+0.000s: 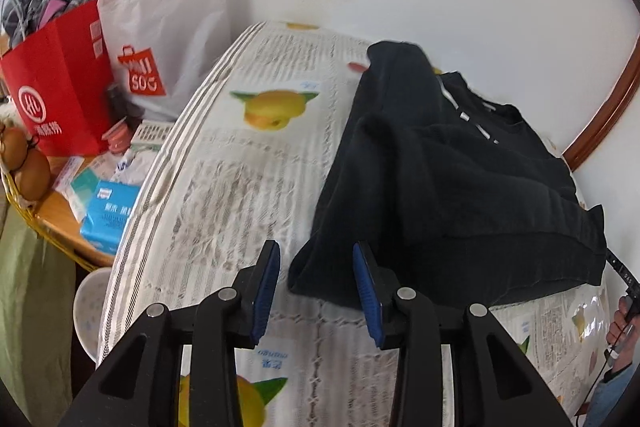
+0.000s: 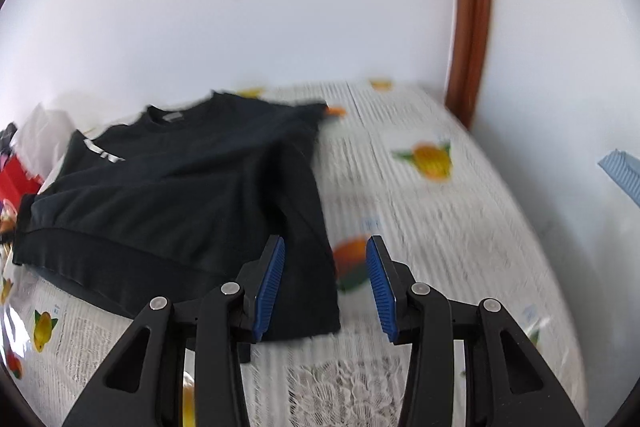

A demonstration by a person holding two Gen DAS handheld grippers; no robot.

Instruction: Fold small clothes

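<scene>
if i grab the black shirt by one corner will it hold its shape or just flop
Probably flop: the black shirt is soft knit, already creased and folded over itself. It looks light, so it should lift easily. On the tablecloth it may drag and bunch rather than slide.

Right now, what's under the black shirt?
The black shirt lies on the fruit-print tablecloth, which shows on all sides of it. Whatever lies under the shirt's middle is covered; I can't tell if anything else is there.
</scene>
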